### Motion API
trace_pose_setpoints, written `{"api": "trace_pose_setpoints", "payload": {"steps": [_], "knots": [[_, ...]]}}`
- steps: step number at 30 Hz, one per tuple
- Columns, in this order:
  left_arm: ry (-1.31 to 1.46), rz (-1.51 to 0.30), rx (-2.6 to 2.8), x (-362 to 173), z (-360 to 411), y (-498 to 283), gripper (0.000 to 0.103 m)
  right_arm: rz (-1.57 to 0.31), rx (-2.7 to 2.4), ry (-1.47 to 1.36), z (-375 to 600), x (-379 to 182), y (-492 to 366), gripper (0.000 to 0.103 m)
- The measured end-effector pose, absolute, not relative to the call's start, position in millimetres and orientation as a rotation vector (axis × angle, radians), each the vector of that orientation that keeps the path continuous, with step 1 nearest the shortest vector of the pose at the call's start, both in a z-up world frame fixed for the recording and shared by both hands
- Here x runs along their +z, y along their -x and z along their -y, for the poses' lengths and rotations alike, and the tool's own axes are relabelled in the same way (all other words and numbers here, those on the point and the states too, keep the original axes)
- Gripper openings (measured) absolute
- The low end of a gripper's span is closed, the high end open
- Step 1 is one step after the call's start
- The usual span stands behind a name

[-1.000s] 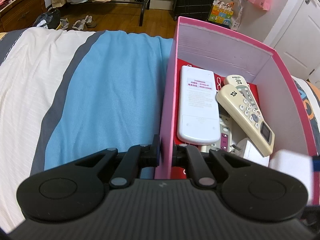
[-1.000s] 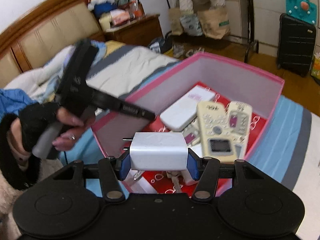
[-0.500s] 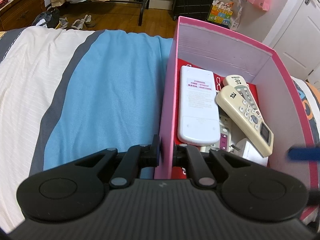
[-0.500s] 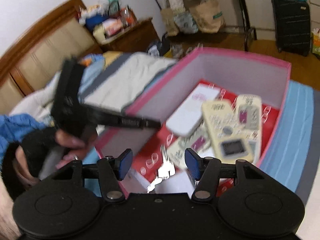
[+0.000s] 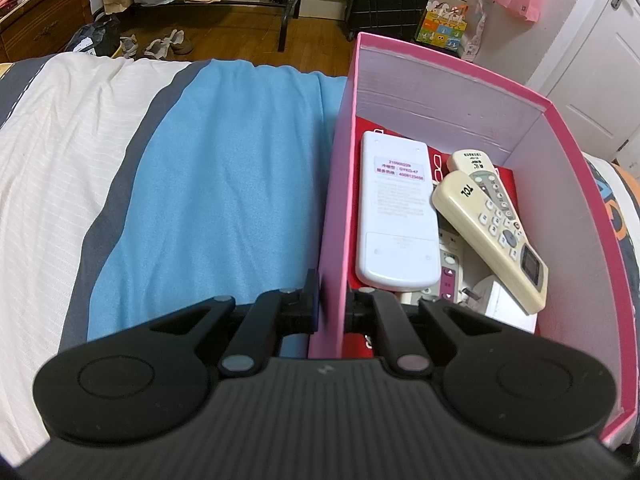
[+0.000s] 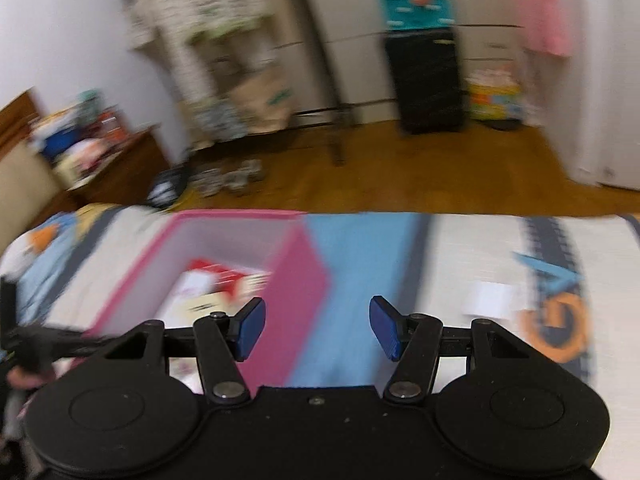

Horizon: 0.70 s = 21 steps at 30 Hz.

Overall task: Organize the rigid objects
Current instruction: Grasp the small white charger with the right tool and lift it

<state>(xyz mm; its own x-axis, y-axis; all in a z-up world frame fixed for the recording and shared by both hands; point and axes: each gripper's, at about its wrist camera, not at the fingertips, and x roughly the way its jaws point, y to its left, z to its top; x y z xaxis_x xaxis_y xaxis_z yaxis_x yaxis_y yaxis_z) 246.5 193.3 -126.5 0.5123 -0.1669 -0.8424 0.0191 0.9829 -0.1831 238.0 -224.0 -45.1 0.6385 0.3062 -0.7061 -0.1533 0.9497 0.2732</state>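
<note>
A pink box (image 5: 338, 184) stands on the bed. My left gripper (image 5: 334, 304) is shut on its left wall near the front corner. Inside lie a white remote (image 5: 394, 216), a cream TCL remote (image 5: 490, 232), another cream remote (image 5: 470, 160) and a white charger (image 5: 504, 304). My right gripper (image 6: 316, 328) is open and empty, above the bed to the right of the box (image 6: 280, 280); this view is blurred. A small white object (image 6: 490, 300) lies on the bedcover at the right.
The bedcover has blue (image 5: 224, 200), grey and cream stripes. Beyond the bed's edge are a wooden floor (image 5: 224, 40), a black suitcase (image 6: 428, 80), paper bags, shoes and a wooden nightstand (image 5: 36, 28). A white door (image 5: 600, 60) stands at the right.
My right gripper opened and dropped the white charger into the box, then swung up and right, away from the box. My left gripper kept its hold on the box wall.
</note>
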Motion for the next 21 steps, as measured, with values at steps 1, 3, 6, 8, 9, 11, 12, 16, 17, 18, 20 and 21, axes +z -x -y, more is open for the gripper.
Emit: {"api": "trace_pose_setpoints", "payload": {"steps": [1,3,6,8,9,11,12,16,17,18,20,21], "knots": [[0.158,-1.028,-0.113,-126.5,-193.4,-246.5,0.006,-0.848,0.228,-0.209,234.1,-48.5,-242.4,0.063],[0.157,-1.028,-0.113,-126.5,-193.3,-246.4,0.006,-0.861,0.15,-0.25,253.2,-56.7,-250.4,0.063],[0.155,-1.025,-0.114,-126.6,-193.6,-246.4,0.006,-0.884,0.045,-0.346,279.7,-72.3,-263.1,0.063],[0.155,-1.026,-0.115,-126.8,-193.6,-246.3,0.006,-0.891,-0.007,-0.389,291.4,-84.4,-269.0,0.063],[0.156,-1.026,-0.114,-126.9,-193.6,-246.2,0.006,-0.89,-0.024,-0.407,296.3,-90.2,-271.5,0.063],[0.155,-1.027,-0.114,-127.0,-193.5,-246.5,0.006,-0.906,-0.054,-0.42,300.8,-105.1,-276.9,0.063],[0.155,-1.026,-0.114,-126.8,-193.6,-246.0,0.006,-0.914,-0.063,-0.414,302.8,-112.3,-278.8,0.063],[0.154,-1.026,-0.114,-127.1,-194.0,-246.3,0.006,-0.941,-0.053,-0.315,293.4,-137.2,-288.9,0.063],[0.154,-1.026,-0.114,-127.2,-194.0,-246.4,0.006,-0.938,-0.048,-0.299,291.0,-140.0,-290.0,0.063],[0.155,-1.026,-0.114,-127.2,-194.0,-246.3,0.006,-0.934,-0.043,-0.289,289.9,-142.4,-291.5,0.063],[0.162,-1.024,-0.112,-127.5,-194.5,-246.5,0.006,-0.933,-0.046,-0.324,290.4,-146.3,-298.8,0.063],[0.159,-1.023,-0.113,-127.6,-193.9,-246.5,0.006,-0.946,-0.043,-0.35,290.3,-148.1,-303.6,0.063]]}}
